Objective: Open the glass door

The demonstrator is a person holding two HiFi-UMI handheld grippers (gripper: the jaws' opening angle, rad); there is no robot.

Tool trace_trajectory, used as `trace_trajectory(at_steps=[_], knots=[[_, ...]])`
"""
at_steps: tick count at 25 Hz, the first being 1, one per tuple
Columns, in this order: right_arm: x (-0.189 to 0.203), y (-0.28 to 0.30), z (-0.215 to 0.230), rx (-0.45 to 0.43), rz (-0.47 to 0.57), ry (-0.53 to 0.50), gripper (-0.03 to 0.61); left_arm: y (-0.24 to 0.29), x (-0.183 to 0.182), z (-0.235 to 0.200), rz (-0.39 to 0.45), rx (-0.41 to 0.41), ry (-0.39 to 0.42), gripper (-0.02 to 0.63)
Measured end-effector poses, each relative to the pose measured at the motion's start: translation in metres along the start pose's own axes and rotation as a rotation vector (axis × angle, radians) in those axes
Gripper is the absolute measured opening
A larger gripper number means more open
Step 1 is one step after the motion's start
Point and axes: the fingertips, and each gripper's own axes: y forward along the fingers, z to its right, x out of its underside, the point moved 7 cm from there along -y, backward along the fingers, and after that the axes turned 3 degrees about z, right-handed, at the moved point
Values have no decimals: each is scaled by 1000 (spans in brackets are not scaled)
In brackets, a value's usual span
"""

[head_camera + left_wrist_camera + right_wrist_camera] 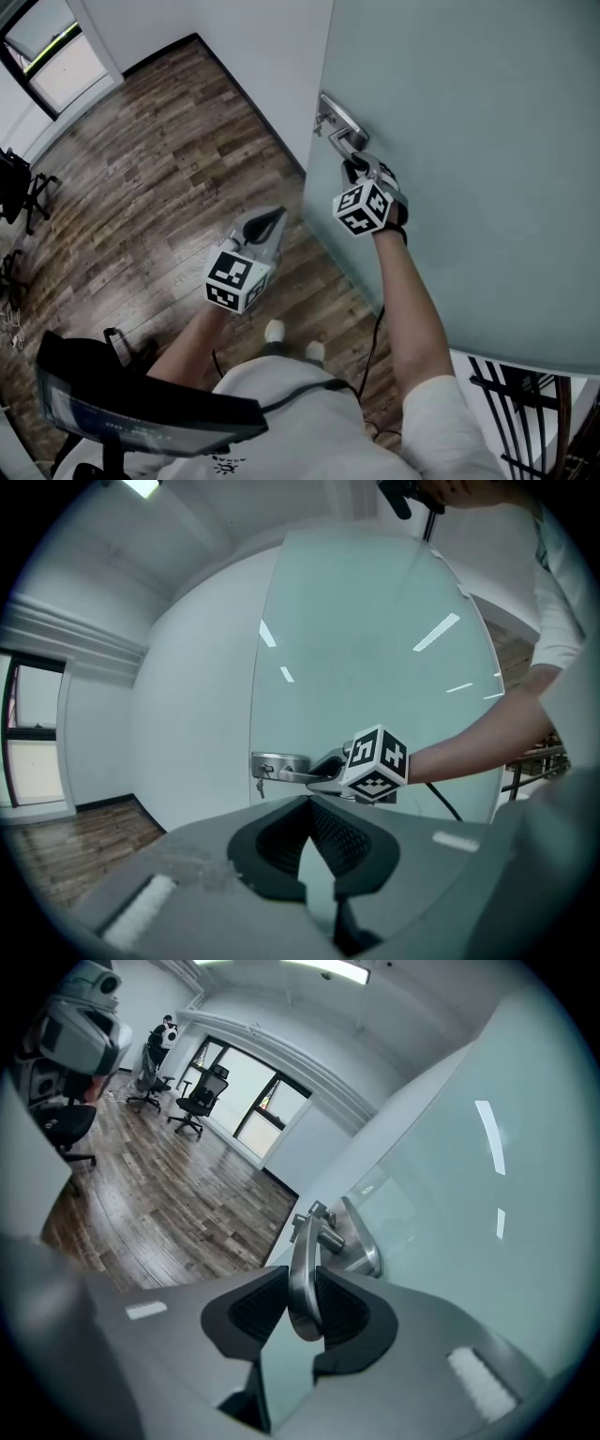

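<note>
Nearest the camera in the head view, the person's white shirt (pixel 309 412) carries a small dark print at the bottom edge of the frame, too small to read. Just above it, the left gripper (pixel 270 220) hangs at frame centre over the wooden floor (pixel 141 187). Its marker cube (pixel 234 279) shows only black-and-white square patterns, with no legible words. In the left gripper view its jaws meet at their tips with nothing between them (pixel 309 803), well short of the door. Farther up and to the right, the right gripper (pixel 354 169) has its jaws clenched on the door handle (pixel 342 122), a brushed-metal lever. The right gripper view shows the lever (pixel 305 1260) pinched upright between the dark ribbed pads (pixel 347 1312). That gripper's own patterned cube (pixel 363 208) sits just below the grip. The handle is mounted near the left vertical edge of the glass door (pixel 469 141), whose frosted pane fills the upper right of the frame. A small key (pixel 260 772) seems to hang at the lock plate. Left of the door's edge stands a white wall (pixel 253 47) with a dark skirting line. A broad stretch of floor opens toward the upper left, where office chairs (pixel 197 1101) stand before a dark-framed window (pixel 248 1087). A black railing (pixel 525 403) shows below the door's bottom edge at lower right.
</note>
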Motion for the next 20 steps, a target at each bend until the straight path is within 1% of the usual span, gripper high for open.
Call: trace_trajectory(at_steps=[5, 15, 18, 20], knots=[[6, 6, 12, 11, -16, 13, 95, 1, 1, -2, -5, -9, -2, 3], [8, 9, 15, 5, -26, 18, 100, -1, 1, -4, -7, -19, -3, 3], [6, 11, 16, 3, -41, 51, 104, -2, -1, -5, -6, -19, -2, 3], [7, 11, 18, -15, -57, 82, 109, -3, -3, -4, 0, -22, -11, 3]])
